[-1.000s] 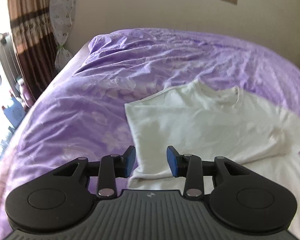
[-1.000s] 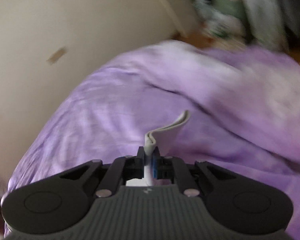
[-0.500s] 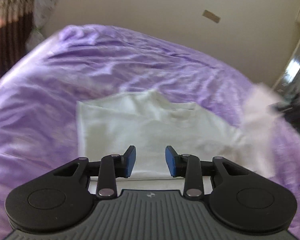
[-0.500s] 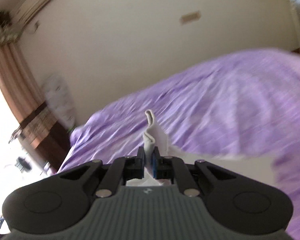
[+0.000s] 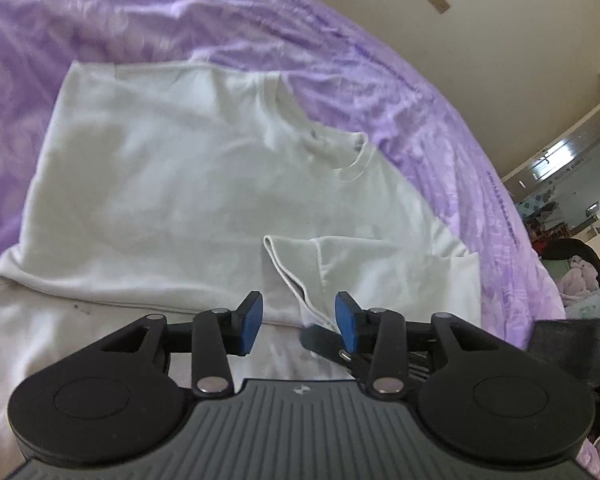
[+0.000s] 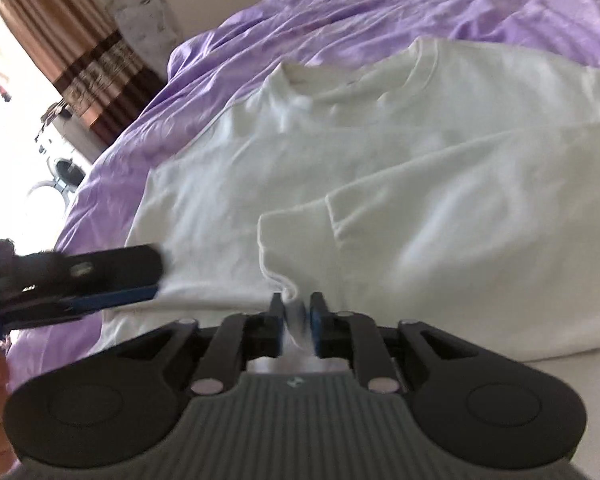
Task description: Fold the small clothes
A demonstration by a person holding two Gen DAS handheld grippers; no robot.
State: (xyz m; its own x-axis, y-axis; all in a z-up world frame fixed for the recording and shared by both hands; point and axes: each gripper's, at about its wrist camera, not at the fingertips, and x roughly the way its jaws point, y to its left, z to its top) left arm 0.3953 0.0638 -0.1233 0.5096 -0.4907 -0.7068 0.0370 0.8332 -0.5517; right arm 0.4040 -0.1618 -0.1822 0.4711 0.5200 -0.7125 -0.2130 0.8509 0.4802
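A white T-shirt [image 5: 172,184] lies front up on the purple bedspread [image 5: 100,20], neck toward the wall. Its right sleeve [image 5: 340,264] is folded inward over the body. My left gripper [image 5: 298,322] is open and empty, just above the shirt's lower body beside the sleeve cuff. My right gripper [image 6: 296,322] is shut on the sleeve cuff [image 6: 288,280] and holds it low over the shirt [image 6: 260,160]. The left gripper's fingers [image 6: 112,296] show at the left of the right wrist view. The right gripper's tip [image 5: 320,340] shows behind my left fingers.
The bedspread [image 6: 380,8] covers the whole bed. A cream wall stands behind it. A brown curtain [image 6: 80,56] and bright window are at the bed's left. A doorway with cluttered furniture [image 5: 560,208] is at the right.
My right gripper has swung the sleeve from out at the right across onto the shirt body and lowered it. My left gripper has moved closer over the shirt, still open.
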